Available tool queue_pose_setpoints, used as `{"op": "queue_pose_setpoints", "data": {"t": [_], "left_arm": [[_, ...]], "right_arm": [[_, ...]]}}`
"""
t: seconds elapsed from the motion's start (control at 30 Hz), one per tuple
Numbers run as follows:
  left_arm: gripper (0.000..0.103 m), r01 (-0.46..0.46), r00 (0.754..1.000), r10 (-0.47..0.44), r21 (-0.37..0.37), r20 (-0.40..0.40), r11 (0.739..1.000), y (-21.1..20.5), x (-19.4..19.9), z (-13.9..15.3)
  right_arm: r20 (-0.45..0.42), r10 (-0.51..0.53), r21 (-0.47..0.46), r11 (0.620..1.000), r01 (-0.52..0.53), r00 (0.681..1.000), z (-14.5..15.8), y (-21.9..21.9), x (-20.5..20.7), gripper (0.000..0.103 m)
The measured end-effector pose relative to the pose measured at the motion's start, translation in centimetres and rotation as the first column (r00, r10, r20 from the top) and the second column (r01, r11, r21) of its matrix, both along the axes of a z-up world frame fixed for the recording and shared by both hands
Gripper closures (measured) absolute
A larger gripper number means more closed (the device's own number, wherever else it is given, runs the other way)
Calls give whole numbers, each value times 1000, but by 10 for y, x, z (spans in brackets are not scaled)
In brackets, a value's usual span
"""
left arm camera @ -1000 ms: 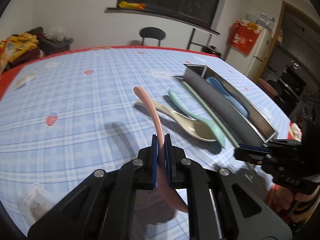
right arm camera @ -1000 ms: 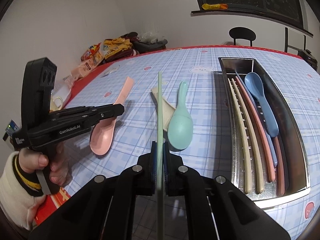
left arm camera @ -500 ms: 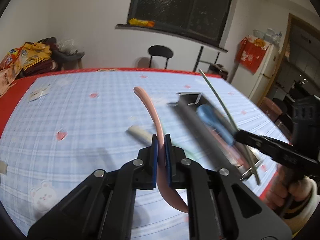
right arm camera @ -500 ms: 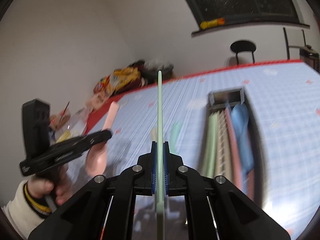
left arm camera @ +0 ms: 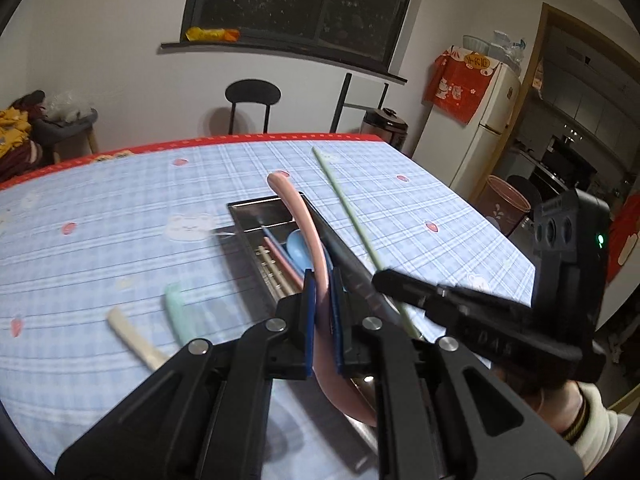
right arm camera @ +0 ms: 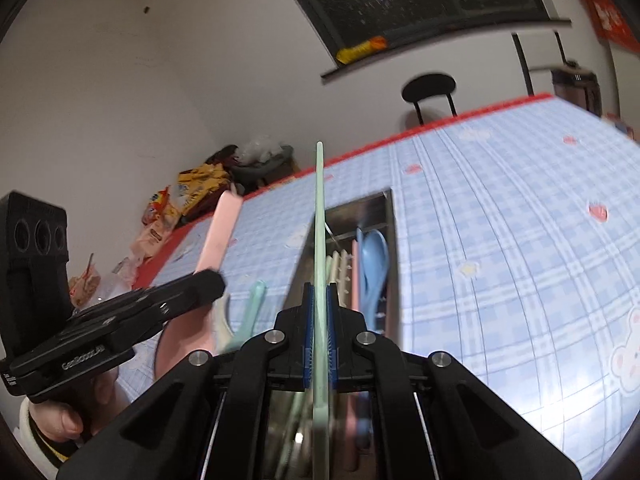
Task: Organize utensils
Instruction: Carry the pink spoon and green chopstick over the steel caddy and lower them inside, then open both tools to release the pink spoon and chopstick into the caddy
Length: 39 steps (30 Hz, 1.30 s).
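- Nearest us, our left claw (left arm camera: 322, 312) is clamped on the pink spoon (left arm camera: 308, 236), whose handle rises ahead of the claw and whose bowl hangs below it.
- Our right claw (right arm camera: 320, 332) is pinched tight on the green chopstick (right arm camera: 320, 220), which stands straight out in front of it.
- Just beyond and beneath both claws lies the metal tray (left arm camera: 256, 210) on the worktop (left arm camera: 120, 240); we hold both pieces above its near end.
- Inside the tray, ahead of the left claw, we see a blue spoon (left arm camera: 298, 246) and several chopsticks (left arm camera: 272, 268) lying lengthwise.
- To the left of the left claw, a green spoon (left arm camera: 174, 304) and a cream spoon (left arm camera: 128, 338) rest on the worktop beside the tray.
- To the right of the left claw, a person's hand (left arm camera: 560, 396) grips the other tool's handle.
- Far past the worktop, a black chair (left arm camera: 252, 100) stands against the wall, and a fridge (left arm camera: 480, 120) further right.
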<state>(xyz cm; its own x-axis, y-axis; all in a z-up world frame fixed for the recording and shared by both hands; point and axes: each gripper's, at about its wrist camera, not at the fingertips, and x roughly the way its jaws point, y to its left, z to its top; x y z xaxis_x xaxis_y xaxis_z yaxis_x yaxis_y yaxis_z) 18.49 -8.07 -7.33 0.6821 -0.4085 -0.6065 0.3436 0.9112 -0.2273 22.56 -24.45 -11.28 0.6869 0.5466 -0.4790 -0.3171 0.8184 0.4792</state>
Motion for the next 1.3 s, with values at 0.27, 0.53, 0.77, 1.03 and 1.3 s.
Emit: {"op": "queue_pose_setpoints", "data": {"t": [0.27, 0.53, 0.77, 1.03, 1.3], "left_arm": [[92, -24, 997, 23, -21, -69, 999, -13, 43, -23], [92, -56, 992, 53, -29, -117, 998, -15, 61, -41], [92, -71, 988, 68, -20, -138, 997, -15, 66, -50], [68, -63, 994, 63, 5, -93, 998, -10, 58, -34], [16, -109, 994, 108, 45, 11, 993, 22, 27, 1]], "right_arm": [[-65, -4, -2, 1000, 4, 998, -12, 0, 8, 96], [-100, -6, -15, 1000, 5, 995, -18, 6, 16, 96], [-114, -13, -18, 1000, 11, 993, -22, 5, 19, 96], [-89, -9, -30, 1000, 6, 996, -18, 6, 16, 83], [21, -52, -75, 996, 54, 998, 3, 5, -2, 23]]}}
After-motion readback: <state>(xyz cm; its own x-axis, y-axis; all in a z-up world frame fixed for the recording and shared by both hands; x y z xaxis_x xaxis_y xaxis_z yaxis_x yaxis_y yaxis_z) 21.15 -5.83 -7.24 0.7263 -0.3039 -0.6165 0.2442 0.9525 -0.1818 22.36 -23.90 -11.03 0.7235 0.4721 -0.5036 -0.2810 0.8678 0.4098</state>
